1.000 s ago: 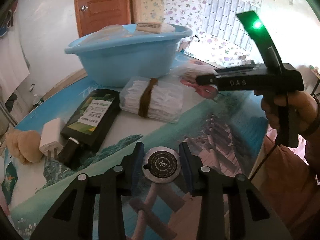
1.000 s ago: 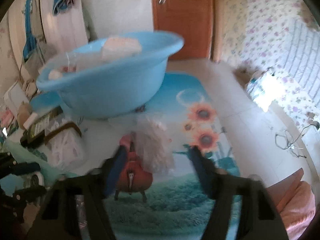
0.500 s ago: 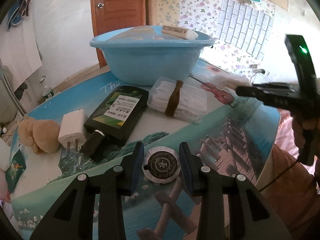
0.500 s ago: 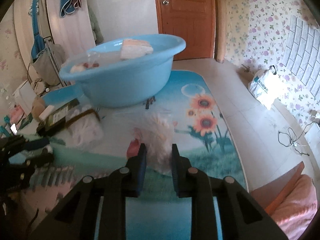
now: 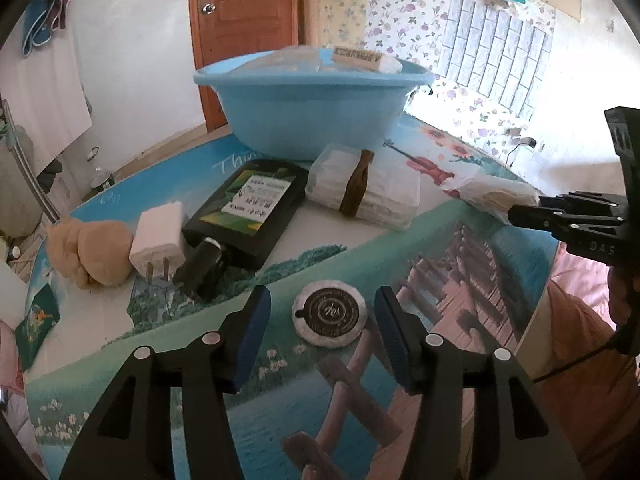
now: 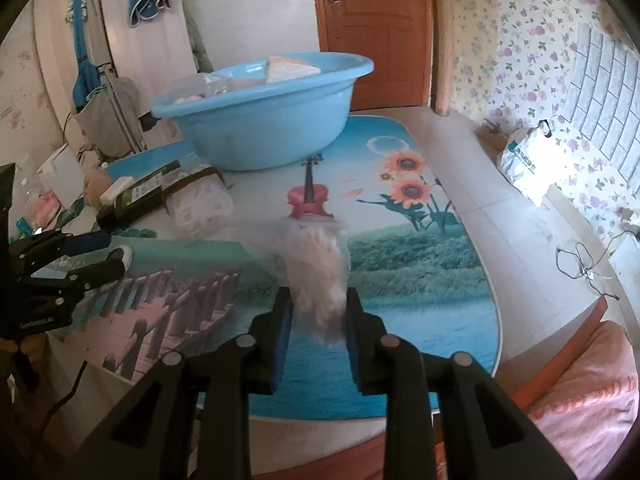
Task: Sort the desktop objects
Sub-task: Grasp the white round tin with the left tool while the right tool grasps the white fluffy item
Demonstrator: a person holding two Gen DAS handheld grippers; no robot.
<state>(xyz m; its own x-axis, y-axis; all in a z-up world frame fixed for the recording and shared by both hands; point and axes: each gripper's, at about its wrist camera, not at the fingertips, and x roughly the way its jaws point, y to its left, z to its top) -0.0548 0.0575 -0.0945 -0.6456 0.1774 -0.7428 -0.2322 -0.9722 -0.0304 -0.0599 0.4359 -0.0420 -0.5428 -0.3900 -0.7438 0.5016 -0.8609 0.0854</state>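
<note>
Blue basin (image 5: 312, 116) holds packets (image 5: 364, 56); heaped

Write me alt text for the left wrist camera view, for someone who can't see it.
The left gripper has its fingers opening either side of a round foil-wrapped disc on a picture-printed table. Behind lie a black box, white plug and banded white bundle before a blue basin; at right, the right gripper holds a clear bag.

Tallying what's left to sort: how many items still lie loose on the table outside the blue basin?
6: plush toy, white plug, black box, black cylinder, banded packet, round disc. Others may be hidden.
</note>
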